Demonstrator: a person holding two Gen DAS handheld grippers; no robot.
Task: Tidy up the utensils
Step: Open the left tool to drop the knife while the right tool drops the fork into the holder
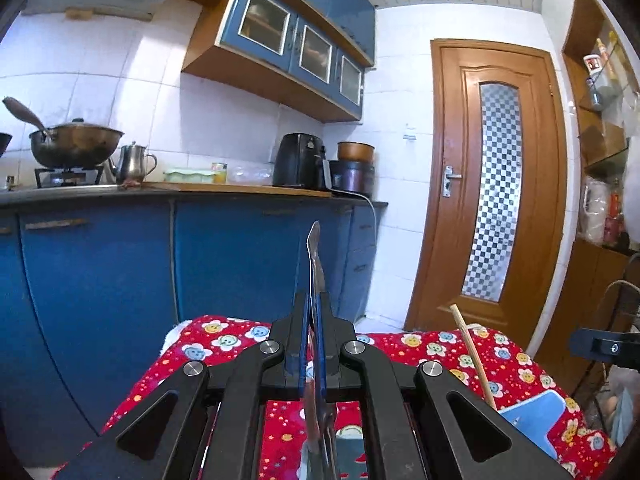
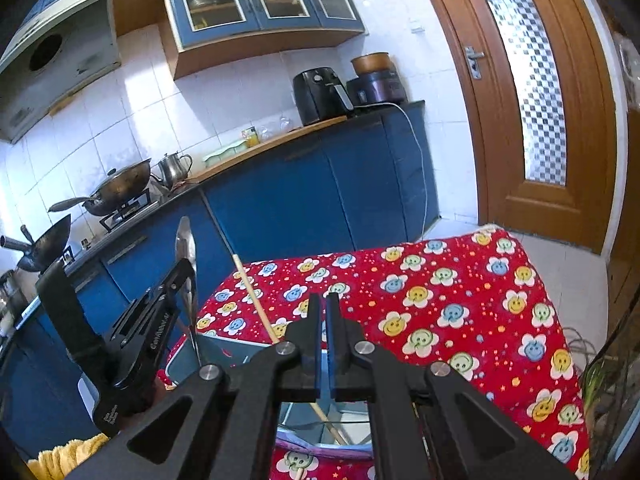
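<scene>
Only from the right wrist do we see the blue bin (image 2: 224, 354) holding a chopstick (image 2: 256, 304). Our left gripper (image 1: 313, 312) clamps a spoon (image 1: 314, 256), its bowl toward 12 o'clock. Our right gripper (image 2: 323, 312) is nearly closed, empty.

There are two grippers: the left gripper (image 1: 313, 320) and the right gripper (image 2: 324, 312). There is one shiny metal spoon (image 1: 315, 264) and one wooden stick (image 1: 472, 356) (maybe a chopstick). There is one blue bin (image 1: 532, 420) and one red cloth with smiley flowers (image 2: 460, 308). On the stove I count two pans, a wok (image 2: 120, 190) and a second wok (image 2: 48, 246). There is one metal kettle (image 1: 134, 162), one black air fryer (image 1: 298, 160) and one brown door (image 1: 496, 184).
</scene>
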